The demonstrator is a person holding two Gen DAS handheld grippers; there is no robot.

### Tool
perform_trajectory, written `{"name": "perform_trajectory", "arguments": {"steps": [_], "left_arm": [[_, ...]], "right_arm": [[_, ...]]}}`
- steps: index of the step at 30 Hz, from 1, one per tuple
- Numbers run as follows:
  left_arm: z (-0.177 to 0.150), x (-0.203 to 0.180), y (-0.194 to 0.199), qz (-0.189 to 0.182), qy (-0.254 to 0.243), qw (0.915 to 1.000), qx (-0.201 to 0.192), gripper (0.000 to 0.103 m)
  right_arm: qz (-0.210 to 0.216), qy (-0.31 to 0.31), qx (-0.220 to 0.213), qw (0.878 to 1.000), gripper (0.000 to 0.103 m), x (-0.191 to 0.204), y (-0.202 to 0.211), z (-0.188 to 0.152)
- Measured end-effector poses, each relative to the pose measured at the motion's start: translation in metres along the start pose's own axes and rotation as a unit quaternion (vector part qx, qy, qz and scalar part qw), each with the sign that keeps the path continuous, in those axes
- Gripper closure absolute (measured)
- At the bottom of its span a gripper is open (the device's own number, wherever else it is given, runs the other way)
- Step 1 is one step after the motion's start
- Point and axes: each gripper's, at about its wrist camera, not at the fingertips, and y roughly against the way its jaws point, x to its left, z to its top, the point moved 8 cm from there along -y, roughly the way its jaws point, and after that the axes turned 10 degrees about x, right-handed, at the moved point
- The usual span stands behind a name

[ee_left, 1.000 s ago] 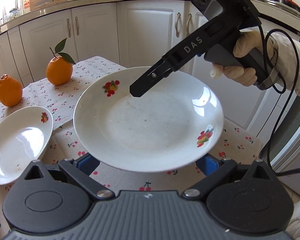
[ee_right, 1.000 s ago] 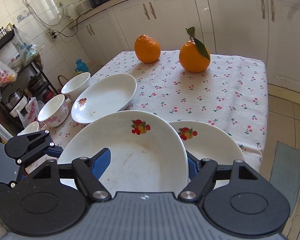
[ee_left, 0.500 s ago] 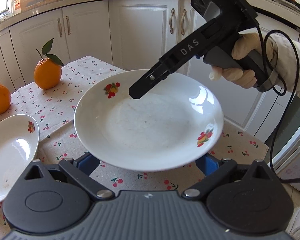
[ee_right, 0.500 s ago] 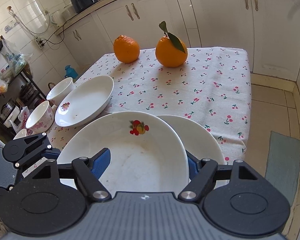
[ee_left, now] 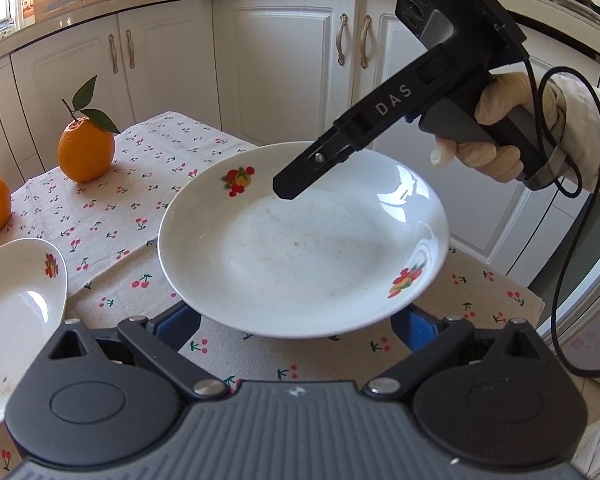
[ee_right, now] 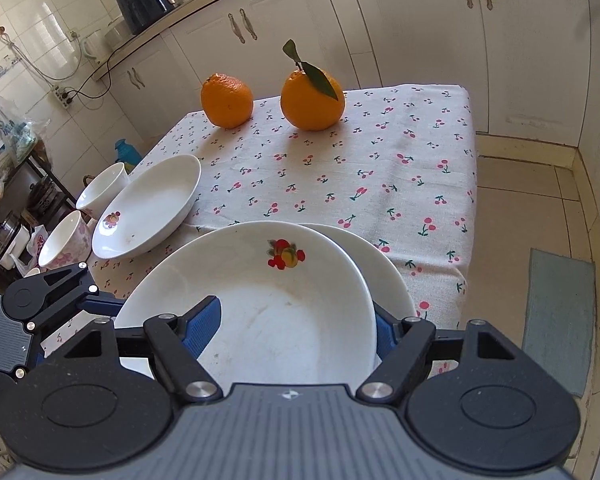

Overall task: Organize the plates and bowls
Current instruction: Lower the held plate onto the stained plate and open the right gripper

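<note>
You are holding the fruit-print plate point(ee_right: 268, 312) in your right gripper point(ee_right: 294, 326). Its jaws are standing about half apart: one blue pad is lying on the plate's inner face, the other is sitting behind the rim. Seen from the left wrist, one finger is reaching over the far rim while your gloved right hand point(ee_left: 496, 136) is gripping the handle.

Your left gripper point(ee_left: 296, 324) is pointing at the same plate from the near side. Its fingers are spread wide and running in under the rim. The rim is covering their tips, so I cannot tell whether they are bearing the plate or only waiting below it.

The plate looks to be hanging clear of the cherry-print tablecloth point(ee_right: 380, 152). It is partly overlapping a second plate point(ee_right: 388, 264) that is peeking out below it, just ahead and to the right of your right gripper.

I judge that you are in the middle of stacking these two plates, and the carried one is not yet set down. Everything else looks undone:
- The oval dish point(ee_right: 152, 208) is lying alone, ahead and to the left.
- The white bowl point(ee_right: 102, 194) is standing just beyond it.
- The pink-flowered bowl point(ee_right: 66, 240) is standing beside the white one, unstacked.

Two oranges point(ee_right: 227, 100) are sitting well ahead of you, clear of the work.
</note>
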Motion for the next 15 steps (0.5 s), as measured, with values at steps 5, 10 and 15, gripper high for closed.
{"name": "perform_trajectory", "arguments": {"steps": [5, 10, 15], "left_arm": [[0.001, 0.003, -0.003, -0.01, 0.009, 0.9999, 0.002, 0.003], [0.001, 0.004, -0.005, -0.007, 0.007, 1.0, 0.002, 0.003], [0.001, 0.006, -0.008, -0.008, 0.008, 0.9999, 0.001, 0.002]], "right_arm": [[-0.005, -0.004, -0.001, 1.0, 0.022, -0.002, 0.003, -0.002], [-0.01, -0.007, -0.003, 1.0, 0.022, -0.002, 0.008, -0.004], [-0.015, -0.015, -0.005, 1.0, 0.021, -0.004, 0.012, -0.008]]}}
